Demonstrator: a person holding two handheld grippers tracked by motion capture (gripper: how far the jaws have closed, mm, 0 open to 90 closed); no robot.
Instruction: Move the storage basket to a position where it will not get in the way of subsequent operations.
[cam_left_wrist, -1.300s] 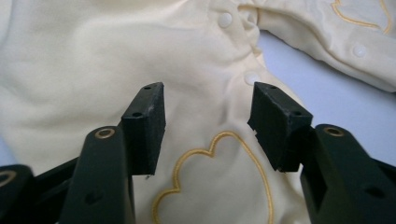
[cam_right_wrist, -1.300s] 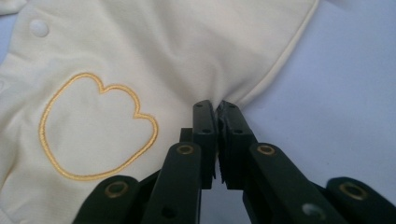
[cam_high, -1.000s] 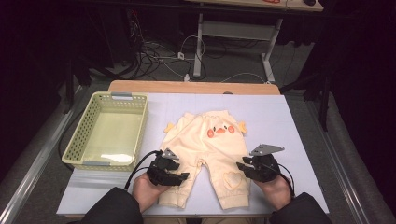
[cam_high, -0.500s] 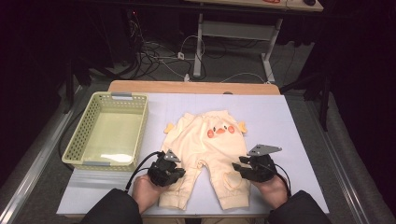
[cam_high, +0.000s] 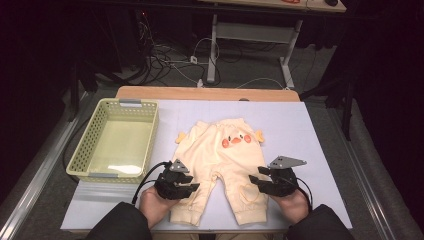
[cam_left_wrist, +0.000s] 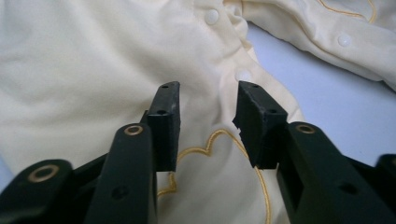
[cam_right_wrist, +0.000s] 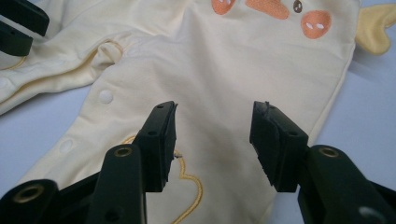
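Pale yellow baby pants (cam_high: 220, 155) with an orange duck face (cam_high: 236, 141) lie flat on the white table, legs toward me. My left gripper (cam_high: 192, 184) rests over the left leg. Its jaws have just been opening and stand apart above the cloth (cam_left_wrist: 93, 70), with nothing pinched between them (cam_left_wrist: 208, 93). My right gripper (cam_high: 257, 181) hovers over the right leg. Its jaws have also just been opening and are open (cam_right_wrist: 215, 109) over the fabric (cam_right_wrist: 233, 56), gripping nothing. The left gripper's jaw tips (cam_right_wrist: 18, 23) show at the top left of the right gripper view.
A pale yellow plastic basket (cam_high: 85, 150) stands on the left side of the table. The table's bare white top (cam_high: 300, 130) stretches right of the pants. Beyond the wooden far edge (cam_high: 205, 93) are cables and a desk frame on the floor.
Both hands stay in place over the pant legs. The jaws of both grippers stand wider apart than before. The pants lie as they did.
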